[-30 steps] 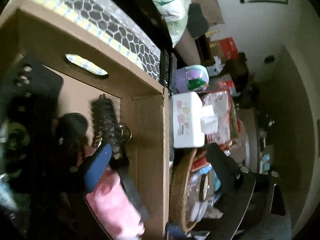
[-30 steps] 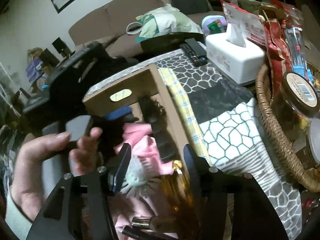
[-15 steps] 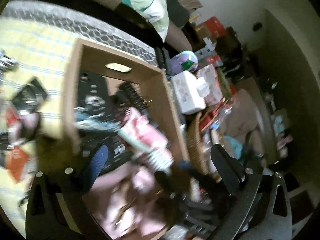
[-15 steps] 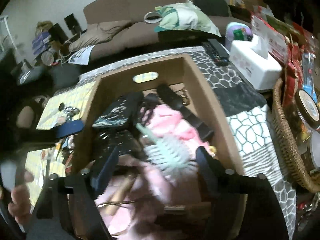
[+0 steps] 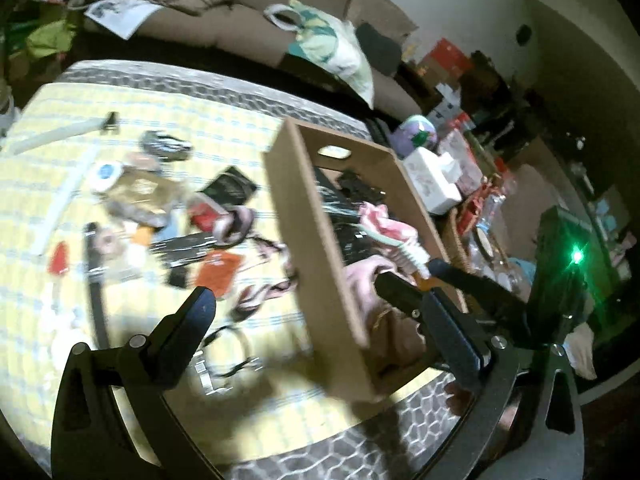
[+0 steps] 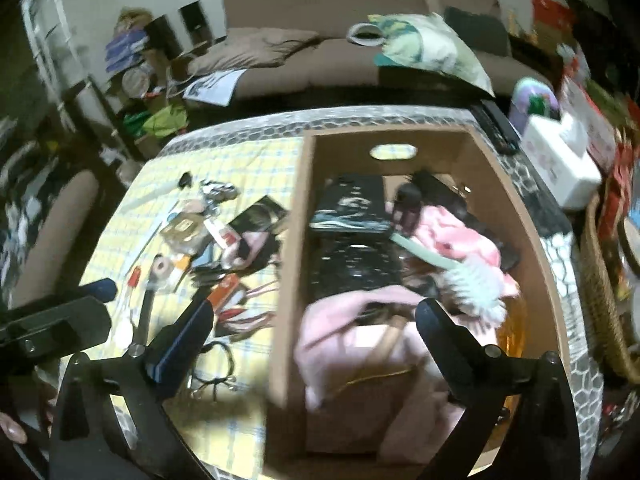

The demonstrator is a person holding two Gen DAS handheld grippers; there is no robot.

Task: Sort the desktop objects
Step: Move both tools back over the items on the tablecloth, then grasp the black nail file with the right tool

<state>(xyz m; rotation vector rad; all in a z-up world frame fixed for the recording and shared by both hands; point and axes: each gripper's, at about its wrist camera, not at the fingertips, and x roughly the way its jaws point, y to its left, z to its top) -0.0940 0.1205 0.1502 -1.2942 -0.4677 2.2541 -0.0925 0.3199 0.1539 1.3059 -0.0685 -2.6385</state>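
An open cardboard box [image 6: 400, 136] on the table holds a pink cloth [image 6: 452, 236], a mint hairbrush [image 6: 476, 280] and a black patterned case [image 6: 352, 204]. My right gripper [image 6: 314, 308] hovers over the box's near left wall; its jaws are opening and nothing is between them. To the box's left, my left gripper [image 5: 300, 300] stands open and empty above the yellow checked cloth [image 5: 240, 128]. Several loose small items lie on that cloth, among them an orange card [image 5: 220, 268] and a black card [image 5: 232, 188]. The box [image 5: 316, 240] fills the middle of the left wrist view.
A white tissue box [image 6: 560, 160] and a wicker basket [image 6: 600, 280] full of jars stand right of the box, with a remote [image 6: 496, 120] behind. A brown sofa [image 6: 320, 52] carrying a printed bag [image 6: 428, 44] runs along the back. A hand [image 6: 12, 428] shows bottom left.
The right gripper let go of the mint hairbrush, which now lies in the box, and its jaws widened. Both grippers drew back from the box, the left one swinging over the yellow cloth.
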